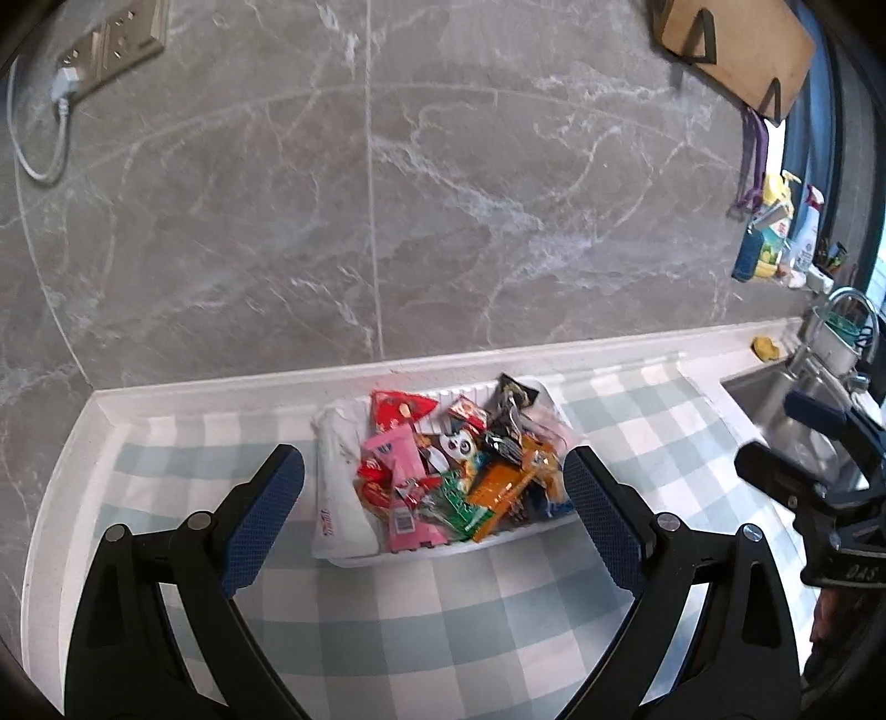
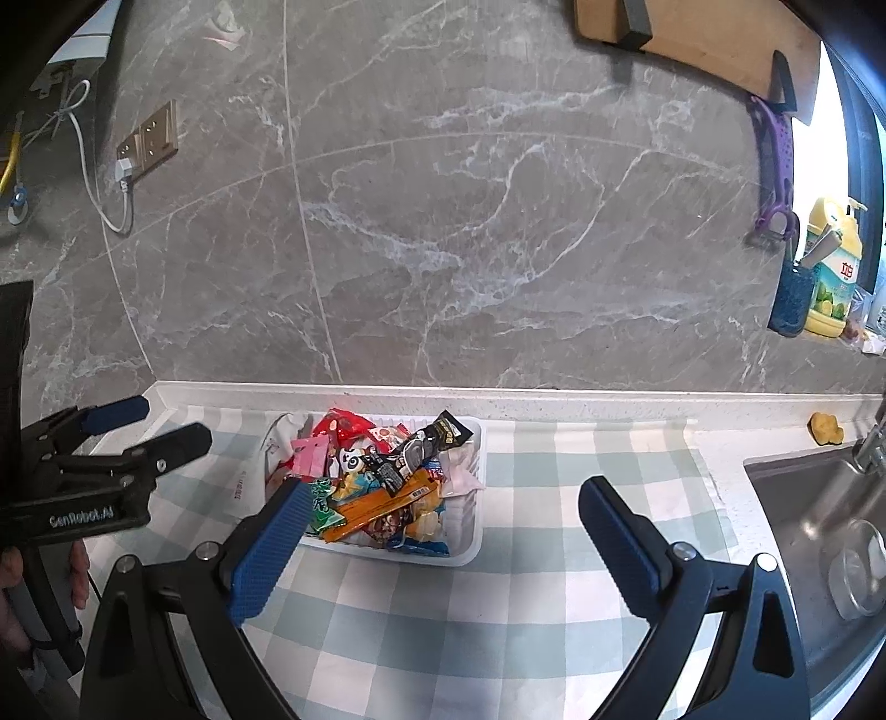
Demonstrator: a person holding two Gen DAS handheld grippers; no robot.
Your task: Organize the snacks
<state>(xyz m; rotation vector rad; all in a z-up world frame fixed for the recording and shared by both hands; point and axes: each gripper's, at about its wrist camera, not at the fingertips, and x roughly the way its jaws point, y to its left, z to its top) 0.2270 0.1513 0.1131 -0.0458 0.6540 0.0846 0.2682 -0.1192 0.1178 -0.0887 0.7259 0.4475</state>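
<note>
A white plastic tray (image 1: 531,529) sits on the checked cloth near the wall, piled with several snack packets: pink (image 1: 400,471), red (image 1: 400,410), orange (image 1: 495,487), green (image 1: 462,507) and black (image 1: 512,396). A white bag (image 1: 338,498) lies at its left end. My left gripper (image 1: 434,515) is open and empty, held above and in front of the tray. The tray (image 2: 465,545) also shows in the right wrist view. My right gripper (image 2: 443,543) is open and empty, in front of the tray's right part. The left gripper (image 2: 149,426) appears at the left there.
A steel sink (image 2: 819,498) with a glass (image 2: 855,570) lies to the right. A yellow sponge (image 2: 825,427) sits on the counter ledge. Bottles (image 2: 833,266) stand at far right. A marble wall with a socket (image 2: 149,141) and a hung cutting board (image 2: 698,33) rises behind.
</note>
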